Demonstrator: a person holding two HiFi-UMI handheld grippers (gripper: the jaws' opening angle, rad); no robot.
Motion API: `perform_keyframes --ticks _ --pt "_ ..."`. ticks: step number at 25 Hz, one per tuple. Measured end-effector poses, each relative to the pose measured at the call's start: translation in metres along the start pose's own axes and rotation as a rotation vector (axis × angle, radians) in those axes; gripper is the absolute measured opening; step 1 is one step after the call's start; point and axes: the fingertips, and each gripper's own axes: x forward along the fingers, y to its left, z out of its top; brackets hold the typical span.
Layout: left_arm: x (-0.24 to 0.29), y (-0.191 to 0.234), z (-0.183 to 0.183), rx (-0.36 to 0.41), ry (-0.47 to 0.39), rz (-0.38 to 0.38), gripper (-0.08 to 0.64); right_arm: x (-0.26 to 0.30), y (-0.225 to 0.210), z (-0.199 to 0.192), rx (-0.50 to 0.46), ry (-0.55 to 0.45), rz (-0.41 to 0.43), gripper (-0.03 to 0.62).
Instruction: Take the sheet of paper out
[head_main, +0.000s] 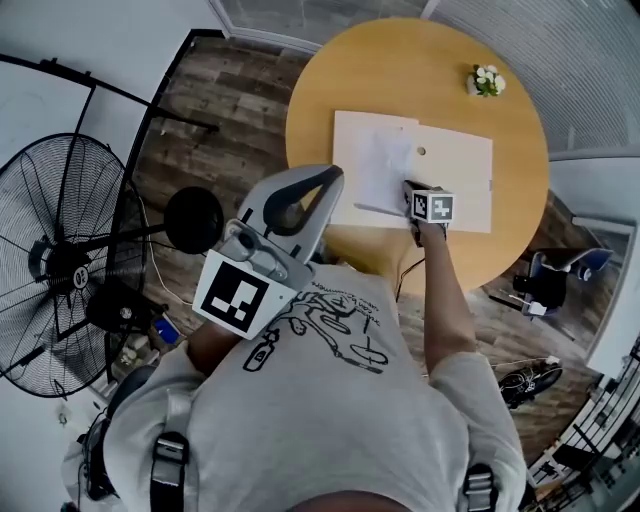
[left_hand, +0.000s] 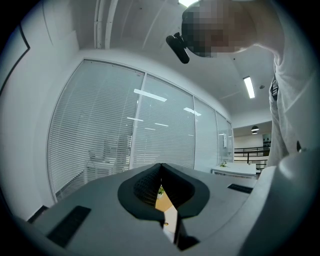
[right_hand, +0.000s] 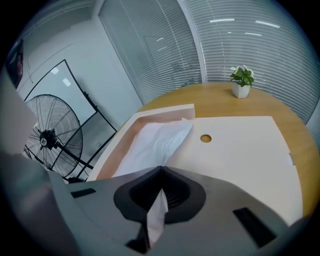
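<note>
Partly hidden inside the envelope (right_hand: 240, 150), the sheet of paper (right_hand: 157, 142) sits pinched in our right claw (right_hand: 161, 169); our left claw (left_hand: 161, 166) is pressed together.

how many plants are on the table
1: a small potted plant near the far edge of the round table, beyond the cream folder. None looks hidden.

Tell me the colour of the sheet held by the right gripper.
White. The sheet shows best in the right gripper view.
</note>
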Motion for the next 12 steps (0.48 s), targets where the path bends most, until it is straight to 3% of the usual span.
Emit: perform_keyframes --ticks 12 --pt "0.004 -0.005 -0.003 -0.003 -0.002 -0.010 0.020 -0.013 0.004 0.007 0.015 -0.057 0.016 0.009"
